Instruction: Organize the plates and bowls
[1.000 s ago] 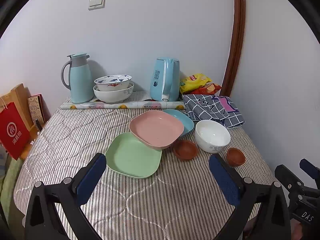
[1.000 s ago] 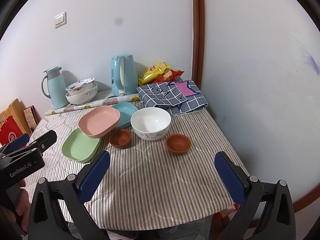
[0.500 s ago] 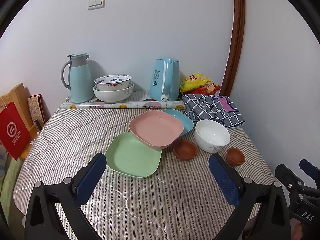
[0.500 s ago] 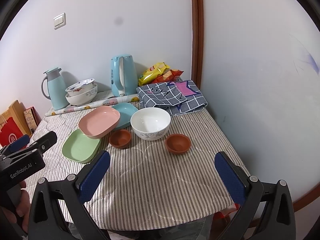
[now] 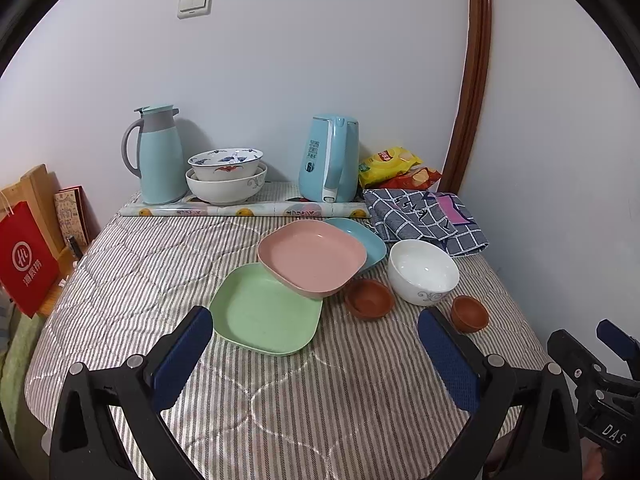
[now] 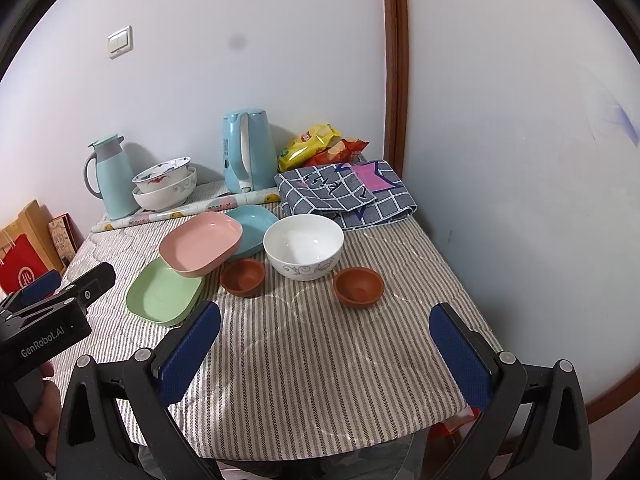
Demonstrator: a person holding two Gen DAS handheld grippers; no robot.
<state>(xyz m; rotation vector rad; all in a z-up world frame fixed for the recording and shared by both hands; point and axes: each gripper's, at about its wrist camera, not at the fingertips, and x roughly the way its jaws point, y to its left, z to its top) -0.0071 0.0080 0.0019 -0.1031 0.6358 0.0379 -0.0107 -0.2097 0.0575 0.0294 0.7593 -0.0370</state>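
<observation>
On the striped table a pink plate (image 5: pixel 312 258) leans over a green plate (image 5: pixel 266 314) and a blue plate (image 5: pixel 360 236). A white bowl (image 5: pixel 423 271) stands to the right, with one small brown bowl (image 5: pixel 369 298) at its left and another (image 5: pixel 469 313) at its right. Two stacked patterned bowls (image 5: pixel 226 174) stand at the back. My left gripper (image 5: pixel 316 354) is open and empty above the near table edge, in front of the green plate. My right gripper (image 6: pixel 324 346) is open and empty, short of the brown bowls (image 6: pixel 358 286).
At the back stand a teal thermos jug (image 5: pixel 158 156), a blue kettle (image 5: pixel 330 158), snack bags (image 5: pixel 394 166), a rolled sheet (image 5: pixel 244 211) and a folded checked cloth (image 5: pixel 424 216). Walls close the back and right. A red bag (image 5: pixel 24 258) stands at the left.
</observation>
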